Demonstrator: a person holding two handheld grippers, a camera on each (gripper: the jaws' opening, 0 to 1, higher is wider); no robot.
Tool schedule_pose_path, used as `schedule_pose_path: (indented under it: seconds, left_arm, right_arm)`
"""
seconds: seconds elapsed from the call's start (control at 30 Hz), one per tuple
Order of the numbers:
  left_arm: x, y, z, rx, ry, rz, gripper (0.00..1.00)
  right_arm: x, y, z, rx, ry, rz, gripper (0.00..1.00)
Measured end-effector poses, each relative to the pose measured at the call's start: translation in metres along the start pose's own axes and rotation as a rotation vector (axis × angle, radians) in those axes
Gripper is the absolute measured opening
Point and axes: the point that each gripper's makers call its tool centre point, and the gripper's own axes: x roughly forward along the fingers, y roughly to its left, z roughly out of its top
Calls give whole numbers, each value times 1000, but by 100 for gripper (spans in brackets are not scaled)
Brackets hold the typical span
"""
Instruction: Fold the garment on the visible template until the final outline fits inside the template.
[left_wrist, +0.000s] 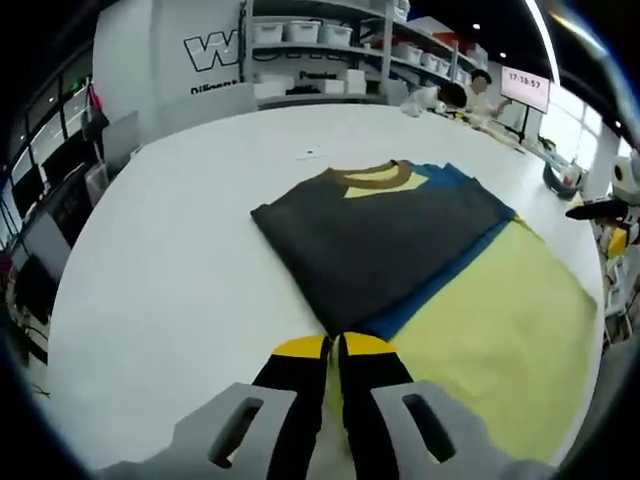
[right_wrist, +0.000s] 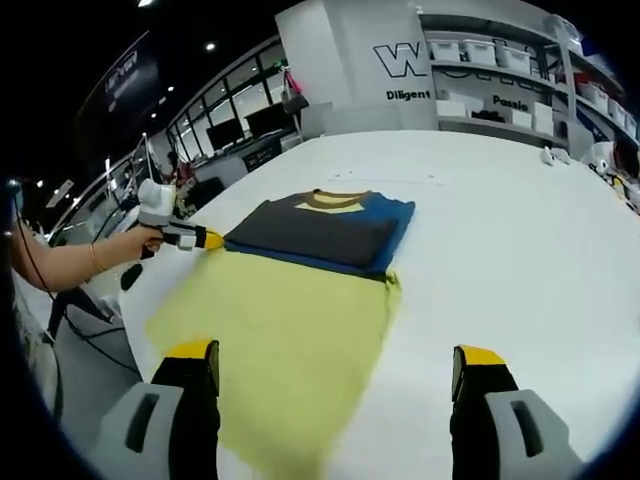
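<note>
My left tongs (left_wrist: 335, 347), black jaws with yellow tips on grey plastic mounts, have their two tips pressed together, no gap showing between them. In the right gripper view I see those same left tongs (right_wrist: 205, 240) from the side, held level in my left hand (right_wrist: 148, 240), with my bare forearm reaching in from the left edge. My right tongs (right_wrist: 335, 365), built the same way, hang with jaws spread wide apart, one tip at each side of the view, gripping nothing.
</note>
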Motion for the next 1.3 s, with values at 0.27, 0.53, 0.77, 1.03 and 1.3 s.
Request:
schedule_pose_path:
  seconds: [0.27,0.53,0.77,1.03,1.3]
  left_arm:
    - [-9,24,-9,-35,4,24,6]
    - [-21,29,-4,-59,-33,5,14]
    - [-45,24,3,-77,-85,-24,33]
    - [-80,-2,-1,-59,-103,-87,52]
    - [-108,-18,-15,-47,-84,-127,58]
  right_arm:
    - [4,11,1,-13,5,17,95]
    - [6,24,1,-27,12,33,95]
    - [5,30,6,-28,-7,31,96]
    - [2,43,7,-24,-17,38,99]
    - [3,61,-7,-37,9,57,99]
